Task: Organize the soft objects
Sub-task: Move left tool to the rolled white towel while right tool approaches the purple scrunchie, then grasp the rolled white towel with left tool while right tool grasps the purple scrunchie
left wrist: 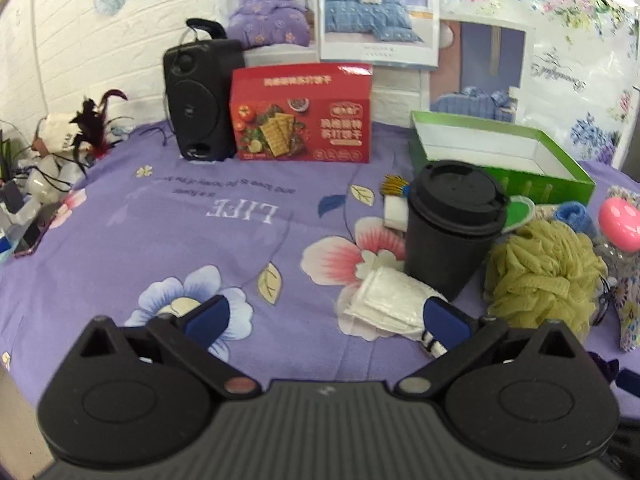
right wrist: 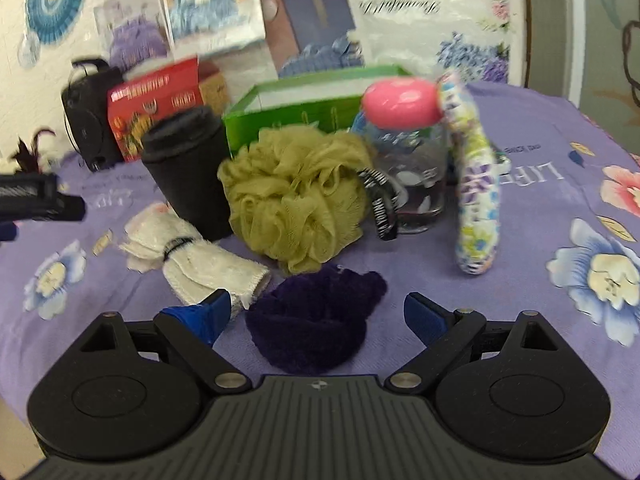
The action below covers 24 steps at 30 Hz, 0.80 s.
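Observation:
A rolled white towel with a dark band lies on the purple floral sheet. Beside it sit an olive mesh bath pouf and a dark purple fluffy cloth. A floral fabric roll leans against a clear bottle with a pink cap. An open green box stands behind. My left gripper is open, its right finger beside the towel. My right gripper is open around the purple cloth.
A black lidded cup stands between the towel and the pouf. A red cracker box and a black speaker stand at the back near the wall. Clutter lies at the left edge.

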Available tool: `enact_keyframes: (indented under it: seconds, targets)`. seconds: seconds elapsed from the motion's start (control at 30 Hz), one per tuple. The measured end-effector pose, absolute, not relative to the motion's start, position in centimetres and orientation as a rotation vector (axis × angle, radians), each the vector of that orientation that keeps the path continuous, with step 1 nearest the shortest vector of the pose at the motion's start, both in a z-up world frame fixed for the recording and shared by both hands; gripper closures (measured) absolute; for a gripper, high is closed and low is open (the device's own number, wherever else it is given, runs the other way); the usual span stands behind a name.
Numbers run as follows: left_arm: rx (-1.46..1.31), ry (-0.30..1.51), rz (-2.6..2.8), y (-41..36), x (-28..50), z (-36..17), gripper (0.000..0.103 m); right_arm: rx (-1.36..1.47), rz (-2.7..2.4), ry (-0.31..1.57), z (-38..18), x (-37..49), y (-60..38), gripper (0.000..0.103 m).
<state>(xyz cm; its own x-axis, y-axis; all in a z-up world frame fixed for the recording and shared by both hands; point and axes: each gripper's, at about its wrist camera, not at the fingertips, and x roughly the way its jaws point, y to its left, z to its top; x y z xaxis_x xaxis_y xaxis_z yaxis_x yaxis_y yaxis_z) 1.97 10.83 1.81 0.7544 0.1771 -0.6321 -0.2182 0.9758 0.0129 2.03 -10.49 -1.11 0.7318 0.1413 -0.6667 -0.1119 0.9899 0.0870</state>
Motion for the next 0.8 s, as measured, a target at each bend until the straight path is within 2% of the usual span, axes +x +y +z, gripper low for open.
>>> enact_keyframes:
  seconds: [0.13, 0.37, 0.63, 0.8]
  targets:
    - [-0.047, 0.722, 0.135, 8.8, 2.7, 0.7, 0.000, 0.161, 0.198, 0.827, -3.0, 3.6, -12.8, 0.022]
    - [-0.071, 0.800, 0.166, 5.1, 5.6, -2.1, 0.000, 0.343, 0.104, 0.727, -0.7, 0.3, -19.4, 0.022]
    - [-0.017, 0.874, 0.216, 2.0, 9.6, -5.6, 0.000, 0.342, 0.064, 0.664, 0.7, -1.1, -20.8, 0.022]
    - [-0.045, 0.914, 0.179, 4.3, 8.7, -6.7, 0.000, 0.342, 0.048, 0.689, 0.1, -0.8, -20.8, 0.022]
